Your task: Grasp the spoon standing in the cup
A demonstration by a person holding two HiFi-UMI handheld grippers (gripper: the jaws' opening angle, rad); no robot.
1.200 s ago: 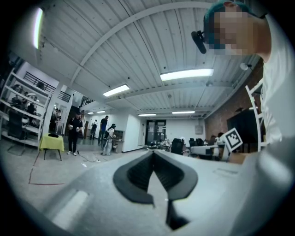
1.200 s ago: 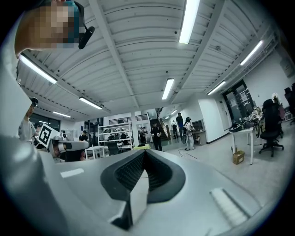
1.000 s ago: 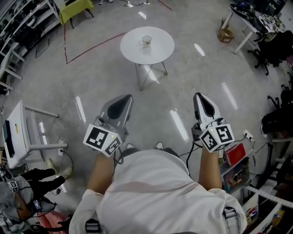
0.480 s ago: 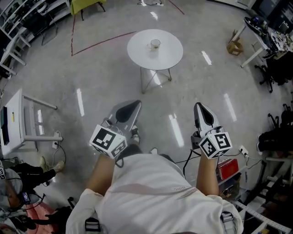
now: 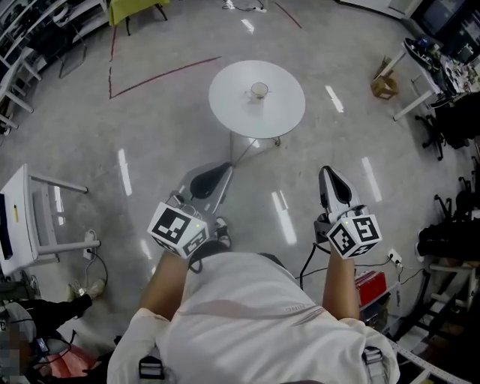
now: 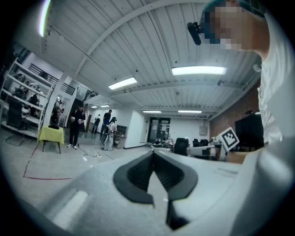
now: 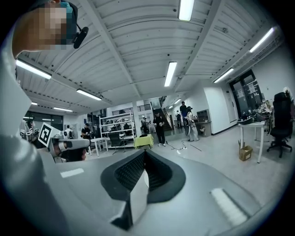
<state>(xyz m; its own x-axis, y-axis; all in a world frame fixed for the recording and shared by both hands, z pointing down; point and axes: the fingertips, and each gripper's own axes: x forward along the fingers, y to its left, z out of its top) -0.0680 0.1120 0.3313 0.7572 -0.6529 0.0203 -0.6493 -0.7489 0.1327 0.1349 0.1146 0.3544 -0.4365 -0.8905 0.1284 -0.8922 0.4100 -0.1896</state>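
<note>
A small cup (image 5: pixel 259 91) stands near the middle of a round white table (image 5: pixel 225 112), far ahead of me on the floor. The spoon in it is too small to make out. Both grippers are held near my chest, well short of the table, and point toward it. My left gripper (image 5: pixel 220 169) has its jaws together with nothing between them, as the left gripper view shows (image 6: pixel 153 154). My right gripper (image 5: pixel 327 174) is likewise shut and empty (image 7: pixel 144 154). Neither gripper view shows the cup or the table.
Grey polished floor lies between me and the table, crossed by a red line (image 5: pixel 165 71). A white cart (image 5: pixel 30 217) stands at the left. Desks (image 5: pixel 420 52) and a cardboard box (image 5: pixel 384 86) are at the right, with a yellow-green table (image 5: pixel 135 9) at the back. People stand far off (image 7: pixel 160 125).
The table and cup have slid lower and to the right in the head view and look slightly nearer. Both grippers keep the same shut pose in front of me.
</note>
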